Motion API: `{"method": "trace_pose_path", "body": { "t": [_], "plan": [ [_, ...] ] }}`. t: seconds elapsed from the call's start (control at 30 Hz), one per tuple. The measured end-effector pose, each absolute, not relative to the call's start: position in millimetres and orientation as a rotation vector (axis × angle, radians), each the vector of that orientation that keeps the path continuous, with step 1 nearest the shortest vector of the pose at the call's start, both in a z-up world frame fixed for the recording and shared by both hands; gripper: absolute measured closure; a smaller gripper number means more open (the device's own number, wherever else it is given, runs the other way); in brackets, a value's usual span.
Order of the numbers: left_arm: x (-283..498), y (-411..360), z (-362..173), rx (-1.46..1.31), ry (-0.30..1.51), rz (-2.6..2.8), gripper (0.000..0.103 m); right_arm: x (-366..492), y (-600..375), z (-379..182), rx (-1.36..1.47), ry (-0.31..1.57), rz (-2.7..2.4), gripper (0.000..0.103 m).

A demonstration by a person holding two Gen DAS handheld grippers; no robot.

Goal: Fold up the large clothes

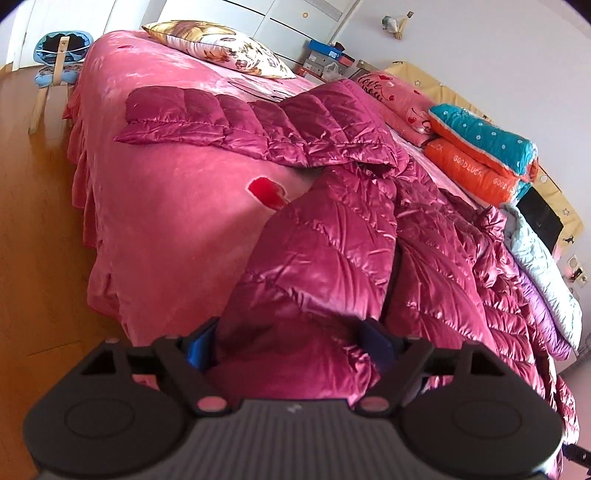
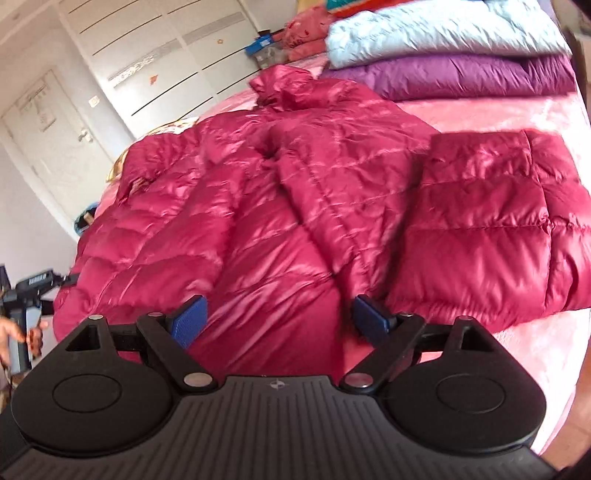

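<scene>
1. Covering nearly the whole scene: bed under a plush pink blanket with red heart patches, frilled skirt hanging to a wooden floor; white wardrobe doors behind
2. Crimson quilted down jacket, the task's garment, spread across the bed; one sleeve stretched out flat, hood bunched at the far side, slippery glossy shell
3. Folded pile beside it: pale blue down coat on top of a purple one; orange and teal bedding stacked by the headboard
4. Floral pillow; small blue chair on the floor by the bed
5. Left gripper: jaws stand wide with a puffy fold of jacket bulging between them; pads at its flanks, whether they press is unclear
6. Right gripper: jaws wide apart, nothing held, poised just above the jacket's near hem
7. Step in hand, judged: laying one side panel inward. Best done by freeing the fabric low on the bed, pressing trapped air out, and keeping the fold line parallel to the zip so the slick layers do not slide
</scene>
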State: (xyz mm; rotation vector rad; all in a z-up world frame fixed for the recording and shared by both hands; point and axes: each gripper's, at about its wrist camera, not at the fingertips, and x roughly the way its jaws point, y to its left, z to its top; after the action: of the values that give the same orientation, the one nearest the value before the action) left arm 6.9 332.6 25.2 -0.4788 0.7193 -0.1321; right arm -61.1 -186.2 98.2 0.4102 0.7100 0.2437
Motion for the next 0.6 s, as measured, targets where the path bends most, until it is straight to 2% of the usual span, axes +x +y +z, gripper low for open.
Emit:
{"method": "trace_pose_path", "body": {
  "t": [0.17, 0.27, 0.33, 0.4, 0.43, 0.47, 0.5, 0.6],
  "plan": [
    [5.1, 330.5, 21.9, -0.507, 0.716, -0.133, 0.013, -57.5, -177.0, 87.8, 0.408, 0.763, 0.218, 0.000],
    [4.8, 322.5, 24.6, -0.472, 0.717, -0.129, 0.013, -56.2, -171.6, 81.1, 0.409, 0.773, 0.209, 0.000],
    [3.4, 317.8, 26.4, -0.450, 0.716, -0.122, 0.019, -52.7, -167.8, 79.0, 0.429, 0.768, 0.198, 0.000],
    [1.1, 315.2, 28.7, -0.434, 0.714, -0.118, 0.031, -46.0, -166.0, 80.4, 0.459, 0.748, 0.201, 0.000],
    [-0.9, 313.8, 30.9, -0.426, 0.709, -0.122, 0.035, -42.1, -165.6, 80.5, 0.471, 0.743, 0.202, 0.007],
    [-2.8, 312.3, 33.5, -0.415, 0.706, -0.128, 0.046, -39.6, -163.1, 80.9, 0.478, 0.746, 0.188, 0.031],
    [-4.6, 310.1, 36.5, -0.402, 0.704, -0.134, 0.058, -36.6, -162.1, 79.1, 0.488, 0.755, 0.178, 0.049],
    [-9.9, 300.7, 46.9, -0.360, 0.706, -0.148, 0.080, -34.3, -157.5, 79.2, 0.529, 0.763, 0.177, 0.069]
  ]
}}
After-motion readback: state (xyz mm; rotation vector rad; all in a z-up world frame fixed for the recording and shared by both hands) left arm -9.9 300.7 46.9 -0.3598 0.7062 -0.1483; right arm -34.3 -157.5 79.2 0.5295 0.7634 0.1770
